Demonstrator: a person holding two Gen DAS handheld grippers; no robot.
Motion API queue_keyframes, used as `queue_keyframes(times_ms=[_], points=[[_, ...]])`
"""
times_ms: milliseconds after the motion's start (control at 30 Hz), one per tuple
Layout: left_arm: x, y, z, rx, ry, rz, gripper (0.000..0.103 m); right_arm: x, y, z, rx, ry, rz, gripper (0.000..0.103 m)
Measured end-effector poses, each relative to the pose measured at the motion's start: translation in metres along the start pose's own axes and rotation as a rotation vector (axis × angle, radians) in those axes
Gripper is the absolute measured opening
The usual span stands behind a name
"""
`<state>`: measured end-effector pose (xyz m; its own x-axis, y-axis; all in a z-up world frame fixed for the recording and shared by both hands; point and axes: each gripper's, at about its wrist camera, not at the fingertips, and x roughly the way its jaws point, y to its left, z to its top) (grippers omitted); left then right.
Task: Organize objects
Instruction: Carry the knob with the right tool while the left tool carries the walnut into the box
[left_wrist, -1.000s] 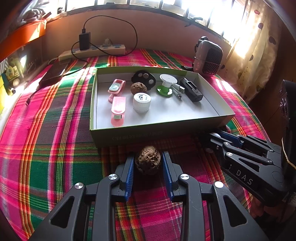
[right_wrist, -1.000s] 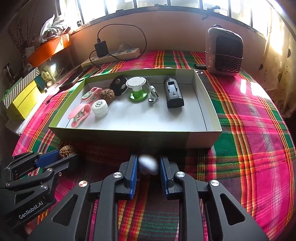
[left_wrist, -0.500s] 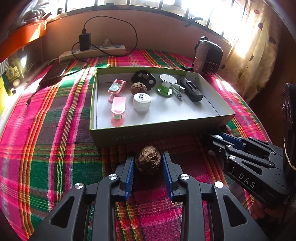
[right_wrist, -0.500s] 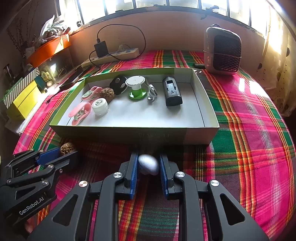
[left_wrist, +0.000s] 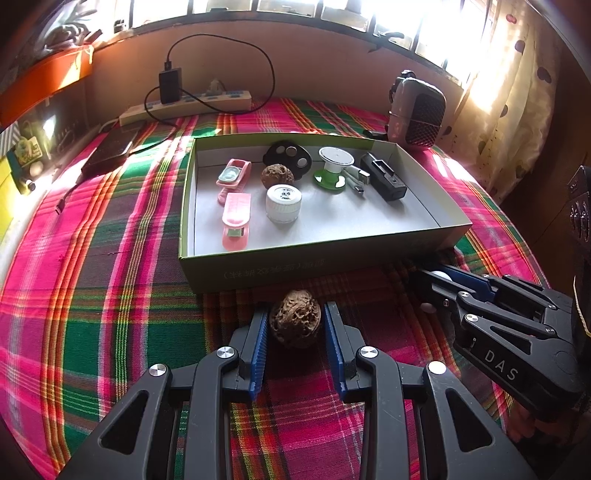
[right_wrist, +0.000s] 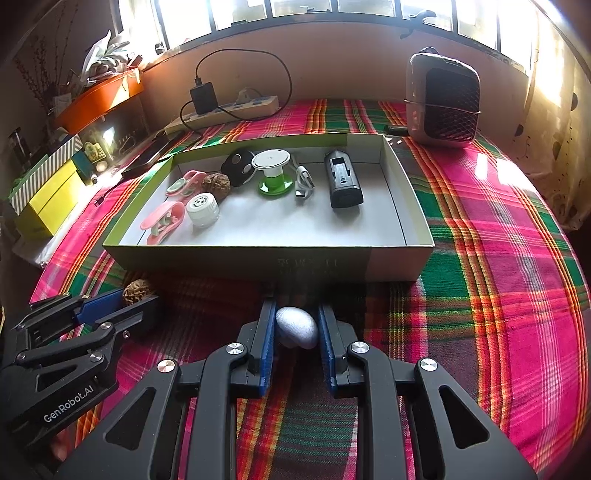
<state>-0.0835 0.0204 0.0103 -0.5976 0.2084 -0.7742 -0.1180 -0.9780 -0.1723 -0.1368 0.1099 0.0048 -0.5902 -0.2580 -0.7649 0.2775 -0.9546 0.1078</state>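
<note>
A brown walnut (left_wrist: 294, 322) sits between the blue pads of my left gripper (left_wrist: 295, 307), which is shut on it just in front of the green cardboard box (left_wrist: 314, 264). My right gripper (right_wrist: 297, 308) is shut on a small white egg-shaped thing (right_wrist: 297, 328), also close to the box's (right_wrist: 258, 260) front wall. Each gripper shows in the other's view: the left gripper (right_wrist: 142, 297) with the walnut (right_wrist: 137, 291) at lower left, the right gripper (left_wrist: 428, 275) at right. Inside the box lie two pink clips (left_wrist: 236, 218), another walnut (left_wrist: 277, 176), a white cap (left_wrist: 283, 203), a green spool (left_wrist: 332, 170) and a black device (left_wrist: 384, 177).
A plaid cloth (right_wrist: 498, 258) covers the surface. A small heater (right_wrist: 441, 98) stands at the back right. A power strip (right_wrist: 221, 112) with a black charger lies along the back wall. A dark phone (left_wrist: 110, 151) lies at the left, and a yellow box (right_wrist: 48, 199) beyond it.
</note>
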Motion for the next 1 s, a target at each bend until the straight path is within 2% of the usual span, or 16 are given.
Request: queue_keyframes(times_ms=[633, 1000], points=[[-0.007, 0.006, 0.003, 0.016, -0.012, 0.023, 0.027, -0.011, -0.003, -0.004, 0.0, -0.022, 0.026, 0.023], [-0.019, 0.026, 0.024, 0.041, -0.051, 0.015, 0.027, -0.026, -0.01, 0.003, 0.011, -0.059, 0.04, 0.023]])
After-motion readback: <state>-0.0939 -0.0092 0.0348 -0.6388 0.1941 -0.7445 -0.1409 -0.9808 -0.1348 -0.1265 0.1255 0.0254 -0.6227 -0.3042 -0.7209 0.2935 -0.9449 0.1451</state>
